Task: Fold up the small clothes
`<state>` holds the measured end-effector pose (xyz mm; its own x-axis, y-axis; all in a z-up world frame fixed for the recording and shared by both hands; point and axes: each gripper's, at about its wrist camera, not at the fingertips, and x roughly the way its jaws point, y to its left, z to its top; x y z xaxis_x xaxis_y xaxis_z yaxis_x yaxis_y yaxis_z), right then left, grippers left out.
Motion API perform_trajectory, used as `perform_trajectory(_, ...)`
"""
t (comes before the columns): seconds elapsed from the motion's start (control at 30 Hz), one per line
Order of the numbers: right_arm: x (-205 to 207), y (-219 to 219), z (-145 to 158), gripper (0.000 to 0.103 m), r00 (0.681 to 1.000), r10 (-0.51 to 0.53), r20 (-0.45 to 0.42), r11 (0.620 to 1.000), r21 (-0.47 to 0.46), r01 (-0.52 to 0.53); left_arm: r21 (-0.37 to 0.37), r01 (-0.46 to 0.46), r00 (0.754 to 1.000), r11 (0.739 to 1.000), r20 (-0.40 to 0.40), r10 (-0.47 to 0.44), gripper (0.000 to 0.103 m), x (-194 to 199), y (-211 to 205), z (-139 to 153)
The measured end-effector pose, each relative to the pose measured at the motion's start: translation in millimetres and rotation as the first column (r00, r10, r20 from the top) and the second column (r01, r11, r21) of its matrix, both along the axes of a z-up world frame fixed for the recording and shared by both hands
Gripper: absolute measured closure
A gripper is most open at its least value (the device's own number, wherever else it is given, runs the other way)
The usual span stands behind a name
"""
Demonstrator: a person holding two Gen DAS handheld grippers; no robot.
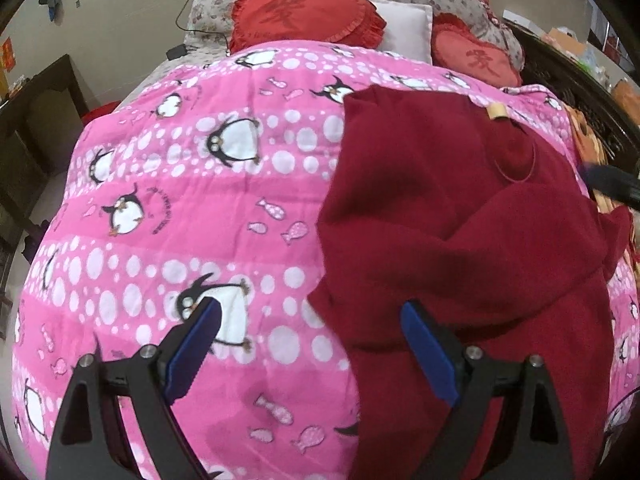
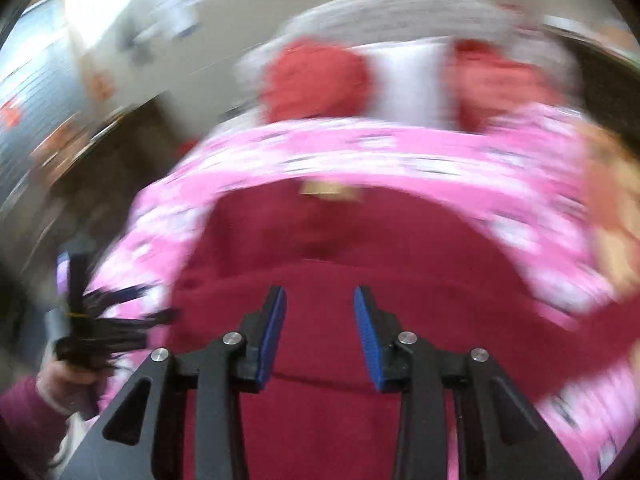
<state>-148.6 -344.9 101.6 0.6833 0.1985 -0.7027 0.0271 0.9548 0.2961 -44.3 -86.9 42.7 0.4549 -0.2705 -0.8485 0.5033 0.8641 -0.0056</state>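
Observation:
A dark red garment [image 1: 460,248] lies partly folded on the pink penguin quilt [image 1: 180,200], with a small tan label [image 1: 497,111] near its far edge. My left gripper [image 1: 312,312] hovers open over the garment's left edge, nothing between its blue pads. In the blurred right wrist view the same red garment [image 2: 360,260] fills the middle, and my right gripper [image 2: 320,296] is open above it, holding nothing. The left gripper [image 2: 104,312] shows at the left edge there, held by a hand [image 2: 60,384].
Two red heart cushions [image 1: 304,12] and a white pillow [image 1: 408,28] sit at the head of the bed. Dark wooden furniture [image 1: 32,128] stands on the left, and a dark bed frame [image 1: 576,80] runs along the right. An orange patterned cloth [image 1: 592,140] lies beside the garment.

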Motion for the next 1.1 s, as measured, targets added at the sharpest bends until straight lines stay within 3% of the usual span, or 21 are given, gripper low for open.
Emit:
perform_trajectory(0.1,69.8,44.5,-27.5,0.089,0.987,0.145,-0.066,0.989,0.007,-0.145,0.014,-0.002,1.000,1.000,0.011,0.002,0.009,-0.5,12.6,8.8)
perform_trajectory(0.27,118.8,69.3,-65.1,0.090,0.971,0.193,-0.141,0.980,-0.020,-0.198,0.021,-0.027,0.999,0.999,0.044,0.026,0.009,7.3,36.1,26.3)
perform_trajectory(0.33,122.5,70.2,-64.5,0.103,0.975,0.184,-0.123,0.982,-0.011,-0.186,0.008,-0.037,0.998,0.999,0.045,0.037,0.009,11.2,41.4,30.6)
perform_trajectory(0.5,143.3,88.1,-39.0,0.103,0.985,0.171,-0.008,0.985,-0.024,-0.171,-0.003,-0.051,0.997,0.999,0.059,0.051,0.009,20.7,35.1,37.8)
perform_trajectory(0.63,165.4,101.9,-55.1,0.103,0.989,0.142,-0.046,0.989,-0.041,-0.144,-0.041,-0.034,0.998,0.999,0.056,0.036,0.009,22.6,19.5,44.9)
perform_trajectory(0.73,142.9,89.4,-49.3,0.103,0.992,0.121,-0.039,0.992,-0.042,-0.122,-0.034,-0.006,0.998,0.999,0.070,0.009,0.009,20.5,4.2,45.4)
perform_trajectory(0.77,128.9,81.2,-44.5,0.094,0.994,0.109,-0.026,0.993,-0.039,-0.110,-0.031,0.003,0.998,1.000,0.070,-0.001,0.009,20.3,-0.5,44.2)
perform_trajectory(0.9,52.5,21.1,-23.4,0.090,1.000,-0.022,0.008,0.993,-0.116,0.022,-0.032,0.018,0.998,0.999,0.057,-0.017,0.009,20.6,-16.6,36.1)
perform_trajectory(1.03,-3.1,-44.4,-28.4,0.084,0.979,-0.204,-0.027,0.948,-0.257,0.190,-0.045,0.017,0.999,0.999,0.032,-0.015,0.009,22.0,-30.1,26.8)
perform_trajectory(1.1,-18.6,-74.1,-38.4,0.083,0.956,-0.287,-0.057,0.925,-0.274,0.261,-0.059,0.012,1.000,0.998,0.014,-0.011,0.009,22.4,-34.7,21.8)
